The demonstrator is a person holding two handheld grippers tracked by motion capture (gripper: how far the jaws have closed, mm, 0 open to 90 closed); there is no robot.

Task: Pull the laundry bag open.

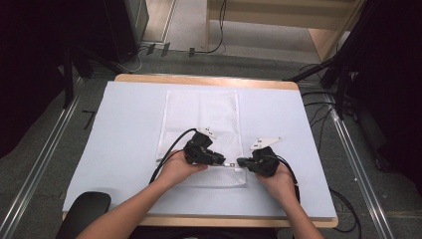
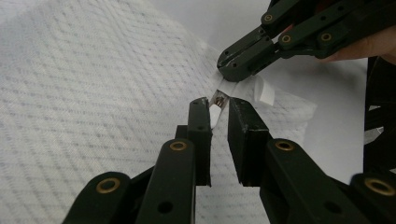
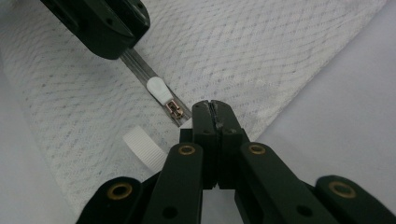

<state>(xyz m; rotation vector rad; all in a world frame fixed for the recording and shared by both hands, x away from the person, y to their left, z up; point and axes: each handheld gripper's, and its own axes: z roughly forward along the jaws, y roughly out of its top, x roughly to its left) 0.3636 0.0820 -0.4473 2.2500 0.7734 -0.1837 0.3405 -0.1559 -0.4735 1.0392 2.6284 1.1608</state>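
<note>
Left gripper view: your left jaws (image 2: 219, 108) sit nearly together around the zipper pull (image 2: 214, 113), with the zipper running straight ahead; right jaws (image 2: 232, 71) are clamped on the bag corner (image 2: 254, 91).

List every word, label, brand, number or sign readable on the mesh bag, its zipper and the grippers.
None can be read: the white mesh bag, its zipper pull, the white ribbed tab, and the left gripper and right gripper bear no visible text.
</note>
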